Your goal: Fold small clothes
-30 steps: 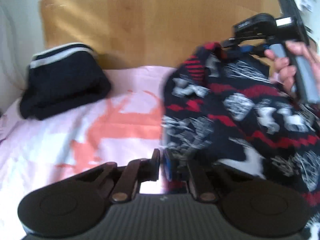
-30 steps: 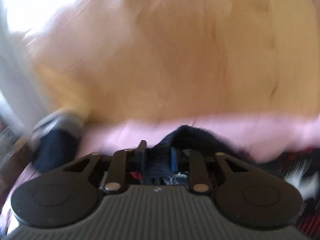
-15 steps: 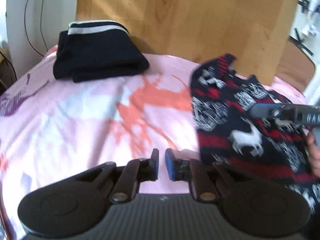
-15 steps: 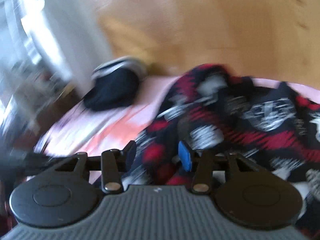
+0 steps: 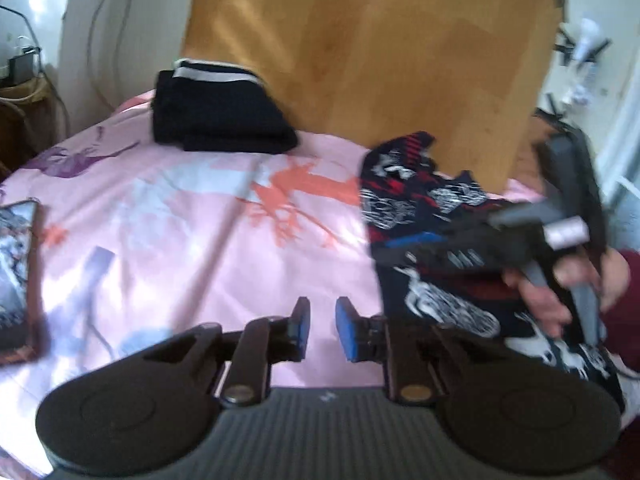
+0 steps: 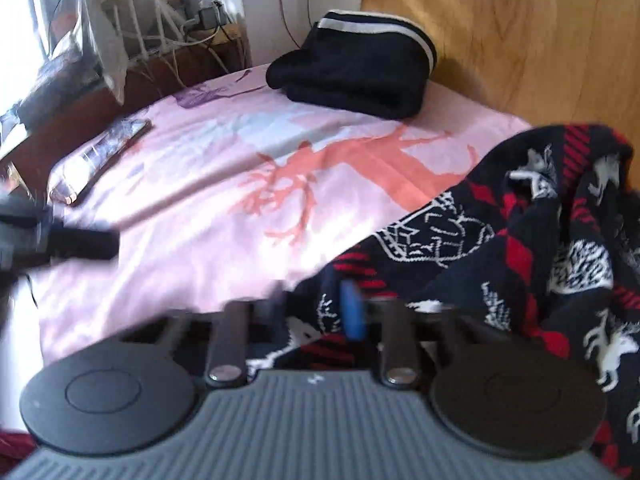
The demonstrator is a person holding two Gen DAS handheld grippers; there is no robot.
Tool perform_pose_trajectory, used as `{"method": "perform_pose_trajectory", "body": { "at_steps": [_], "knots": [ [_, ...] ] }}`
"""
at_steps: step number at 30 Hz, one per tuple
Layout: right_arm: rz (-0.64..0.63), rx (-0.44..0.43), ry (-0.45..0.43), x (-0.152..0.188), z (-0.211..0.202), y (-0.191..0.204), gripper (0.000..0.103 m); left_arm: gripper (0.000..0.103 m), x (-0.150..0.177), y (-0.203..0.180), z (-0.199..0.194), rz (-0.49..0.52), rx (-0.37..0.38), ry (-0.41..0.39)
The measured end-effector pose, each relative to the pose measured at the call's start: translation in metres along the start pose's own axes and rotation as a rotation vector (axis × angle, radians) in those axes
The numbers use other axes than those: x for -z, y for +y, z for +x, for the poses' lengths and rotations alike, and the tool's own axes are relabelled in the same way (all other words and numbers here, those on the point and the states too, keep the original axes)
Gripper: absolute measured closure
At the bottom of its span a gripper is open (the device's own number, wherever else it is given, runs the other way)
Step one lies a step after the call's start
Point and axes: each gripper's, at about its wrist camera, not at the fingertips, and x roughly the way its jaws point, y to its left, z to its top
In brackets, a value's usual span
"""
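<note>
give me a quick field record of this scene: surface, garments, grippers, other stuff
surface: pink sheet with an orange print
to fold: patterned sweater, crumpled at the right side
folded: navy garment with white stripes, at the far edge before the wooden board
left gripper: open, holds nothing, above the sheet
right gripper: blurred, over the sweater's edge; grip unclear
other: phone lying on the sheet's left side
</note>
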Motion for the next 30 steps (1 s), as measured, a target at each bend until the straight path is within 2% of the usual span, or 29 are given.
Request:
{"method": "perform_pose_trajectory", "body": {
  "at_steps": [1,3,6,9,13,15,17,19,20,21,24,27,29,30],
  "knots": [
    [0.016,0.008,0.003,0.002,-0.004,0.004,0.087,0.087,0.004,0.000,-0.001,0.002,0.017,-0.016],
    [0.051,0.022,0.005,0.001,-0.007,0.007,0.099,0.087,0.008,0.004,-0.007,-0.014,0.041,-0.045],
    [0.138,-0.047,-0.038,-0.018,-0.013,0.010,0.100,0.086,0.012,0.015,-0.023,-0.036,0.050,-0.095],
    [0.181,-0.185,-0.103,-0.050,-0.019,0.024,0.100,0.080,0.014,0.027,-0.043,-0.054,0.029,-0.148],
    [0.115,-0.221,-0.167,-0.082,-0.011,0.064,0.100,0.076,0.022,0.036,-0.056,-0.077,0.002,-0.168],
    [0.115,-0.230,-0.157,-0.086,-0.005,0.069,0.099,0.073,0.027,0.038,-0.059,-0.089,0.003,-0.165],
    [0.081,-0.187,-0.133,-0.082,0.000,0.066,0.094,0.072,0.031,0.040,-0.057,-0.094,0.010,-0.156],
    [0.043,-0.123,-0.102,-0.071,-0.001,0.056,0.074,0.072,0.031,0.041,-0.053,-0.093,0.022,-0.146],
    [0.033,-0.083,-0.091,-0.062,-0.004,0.046,0.055,0.072,0.030,0.041,-0.050,-0.091,0.031,-0.141],
    [0.027,-0.052,-0.084,-0.053,-0.006,0.038,0.044,0.072,0.029,0.040,-0.047,-0.088,0.042,-0.135],
    [0.018,0.021,-0.030,-0.027,-0.010,0.015,0.029,0.072,0.025,0.030,-0.035,-0.068,0.073,-0.109],
    [0.019,0.056,0.052,-0.004,0.000,0.001,0.026,0.071,0.020,0.016,-0.022,-0.043,0.099,-0.082],
    [-0.027,0.061,0.016,0.005,0.004,0.003,0.028,0.069,0.020,0.009,-0.019,-0.027,0.113,-0.074],
    [-0.047,0.063,0.003,0.006,0.004,0.007,0.041,0.069,0.021,0.005,-0.019,-0.021,0.117,-0.073]
  ]
}}
